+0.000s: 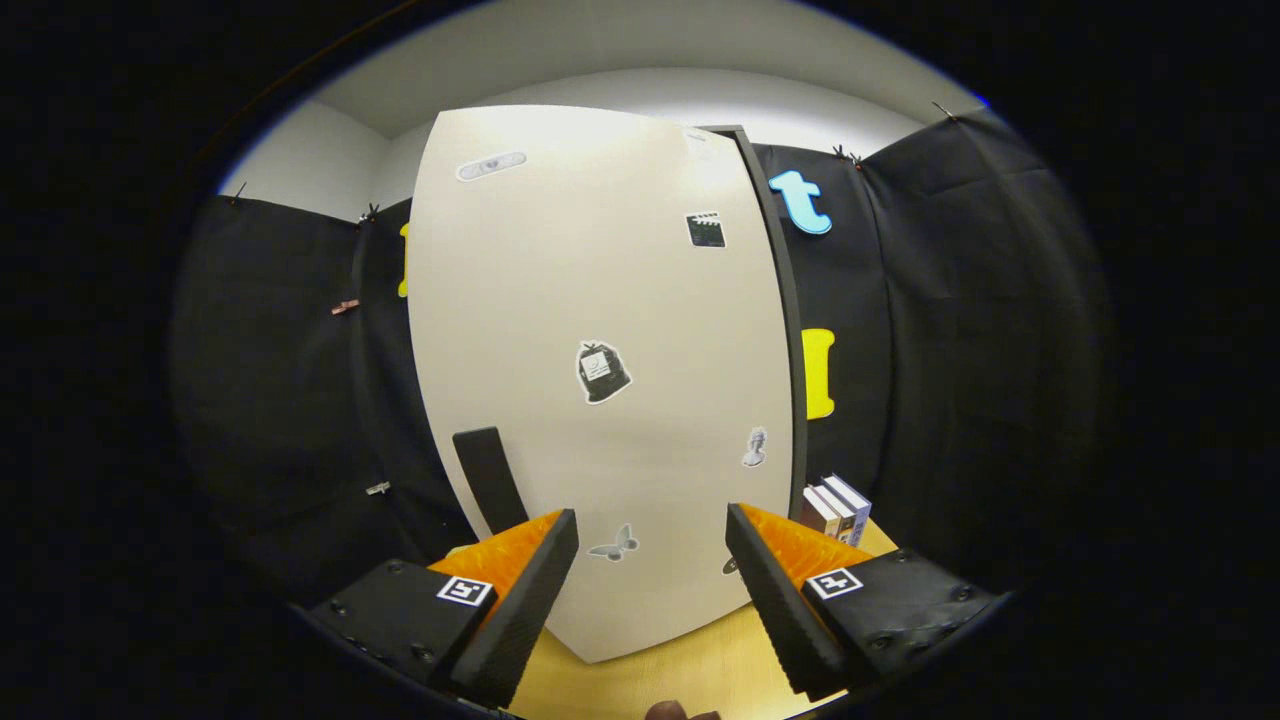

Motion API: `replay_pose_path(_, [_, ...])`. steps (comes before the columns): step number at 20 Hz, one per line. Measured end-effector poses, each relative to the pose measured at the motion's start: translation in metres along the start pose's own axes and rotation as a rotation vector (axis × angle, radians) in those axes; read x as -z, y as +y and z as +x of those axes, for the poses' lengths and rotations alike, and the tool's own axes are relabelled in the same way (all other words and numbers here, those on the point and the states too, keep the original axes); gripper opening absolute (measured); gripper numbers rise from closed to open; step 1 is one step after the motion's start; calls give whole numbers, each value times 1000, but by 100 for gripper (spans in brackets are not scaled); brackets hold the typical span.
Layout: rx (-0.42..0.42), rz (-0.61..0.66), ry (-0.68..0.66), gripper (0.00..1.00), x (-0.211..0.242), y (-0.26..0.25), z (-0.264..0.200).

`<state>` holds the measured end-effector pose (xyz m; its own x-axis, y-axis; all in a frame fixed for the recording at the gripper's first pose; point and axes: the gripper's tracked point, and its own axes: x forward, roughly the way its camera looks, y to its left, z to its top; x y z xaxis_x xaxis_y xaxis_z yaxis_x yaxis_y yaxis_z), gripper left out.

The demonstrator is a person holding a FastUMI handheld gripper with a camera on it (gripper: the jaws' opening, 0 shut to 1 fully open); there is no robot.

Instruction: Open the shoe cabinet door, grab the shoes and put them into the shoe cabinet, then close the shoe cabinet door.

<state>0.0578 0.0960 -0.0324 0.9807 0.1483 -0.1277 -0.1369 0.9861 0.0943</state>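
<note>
The shoe cabinet door (600, 380), pale and dotted with stickers, stands shut just ahead of the gripper (652, 548), whose fingers are spread wide and hold nothing. Its dark handle (489, 480) sits just beyond the left finger. Books (836, 508) stand on the wooden table (690, 675), far right.

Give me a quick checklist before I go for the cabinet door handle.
1. Cabinet door shut: ok, its face fronts the tongs.
2. Handle in sight: ok, dark bar just ahead of the left finger.
3. Tongs open: ok, holding nothing.
4. Tongs lined up with the handle: not ok, it sits off to the left.
5. Books clear of the door's swing: cannot tell.
6. Shoes located: cannot tell.
</note>
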Motion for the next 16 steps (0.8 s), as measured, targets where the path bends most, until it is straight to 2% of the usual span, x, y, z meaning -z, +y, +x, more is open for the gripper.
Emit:
replay_pose_path(3, [48,-37,0,98,3,-14,2])
replay_pose_path(16, [54,-79,-49,98,-13,-16,-2])
